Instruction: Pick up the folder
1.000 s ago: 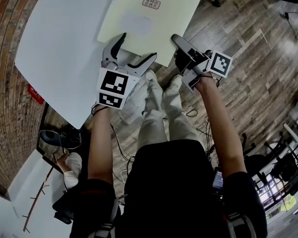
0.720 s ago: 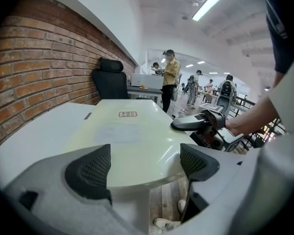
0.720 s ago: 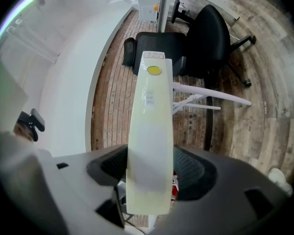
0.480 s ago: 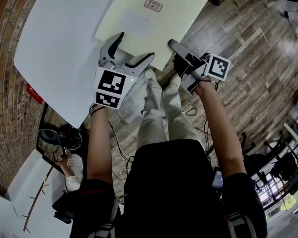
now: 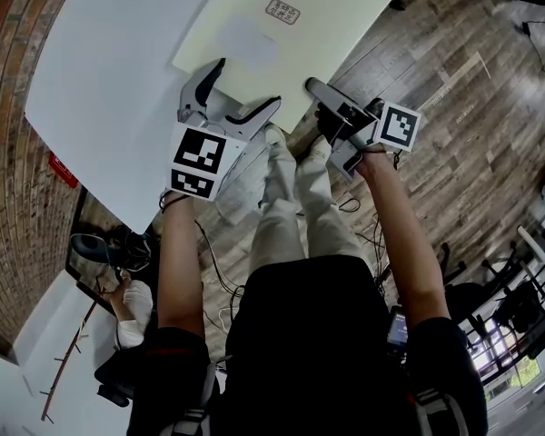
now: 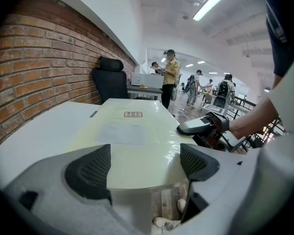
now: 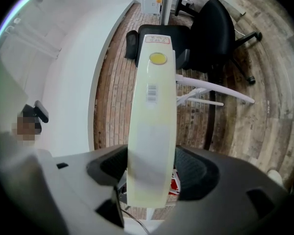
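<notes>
The right gripper [image 7: 152, 169] has its jaws closed on the folder [image 7: 154, 106], pinching its near edge; the pale yellow sheet runs away from them edge-on, with a barcode and a yellow dot further up. The left gripper [image 6: 143, 166] is wide open and holds nothing: the folder's [image 6: 132, 141] near corner lies in the gap between its jaws, touching neither. In the head view both grippers sit at the folder's [image 5: 282, 44] near side, left gripper [image 5: 245, 84] over the table [image 5: 109, 80] edge, right gripper [image 5: 338, 114] off it, above the wood floor [image 5: 454, 107]. The folder lies flat across the white table, its near corner overhanging. A small label [image 5: 282, 10] sits near its far end. A black chair [image 7: 215, 28] stands beyond the right jaws
</notes>
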Tool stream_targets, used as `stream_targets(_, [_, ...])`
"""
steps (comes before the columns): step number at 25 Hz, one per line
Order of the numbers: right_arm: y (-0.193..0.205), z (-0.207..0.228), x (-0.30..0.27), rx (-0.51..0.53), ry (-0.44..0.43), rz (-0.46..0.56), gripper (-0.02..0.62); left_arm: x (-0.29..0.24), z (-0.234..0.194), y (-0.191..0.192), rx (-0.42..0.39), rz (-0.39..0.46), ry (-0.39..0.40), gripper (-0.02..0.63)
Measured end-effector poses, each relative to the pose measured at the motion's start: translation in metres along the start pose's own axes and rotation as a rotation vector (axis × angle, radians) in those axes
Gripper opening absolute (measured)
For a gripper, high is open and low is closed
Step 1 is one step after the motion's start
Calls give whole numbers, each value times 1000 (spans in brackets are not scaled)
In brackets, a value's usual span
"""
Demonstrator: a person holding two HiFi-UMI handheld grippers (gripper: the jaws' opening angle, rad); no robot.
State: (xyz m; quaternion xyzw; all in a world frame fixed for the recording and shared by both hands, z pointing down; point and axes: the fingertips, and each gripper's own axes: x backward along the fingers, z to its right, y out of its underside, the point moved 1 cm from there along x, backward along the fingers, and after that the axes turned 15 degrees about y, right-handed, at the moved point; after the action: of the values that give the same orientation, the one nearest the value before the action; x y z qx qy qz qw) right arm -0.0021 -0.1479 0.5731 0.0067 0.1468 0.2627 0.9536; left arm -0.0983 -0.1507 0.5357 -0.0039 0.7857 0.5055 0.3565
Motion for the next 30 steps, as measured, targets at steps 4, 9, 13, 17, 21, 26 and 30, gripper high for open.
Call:
stream_targets(4, [-4,1,-1,16,4,3,276,1,1,1,0,4,-3,423])
stream_targets(9, [-14,1,-6,-41,-18,7,282,2,1,2,1,7,1,423])
stream_targets(13, [-22,0,-16,-36,-21,-7,284,1,-2,2,-1,13,2,423])
stream_targets(17, [-23,-2,-21,-39,-27,-23,284,1,1,2,-4,14,5,423])
stream_targets(21, [-24,-6,-27,-35,-31,-42,284,1,3,0,-7,14,6,423])
stream_targets(26, [-26,-7,-31,-39,-36,-45,282,1,3,0,-10,16,8,423])
stream_targets(30, [-25,-8,-32,-44,-34,-56,282,2,4,-1,-12,17,7,423])
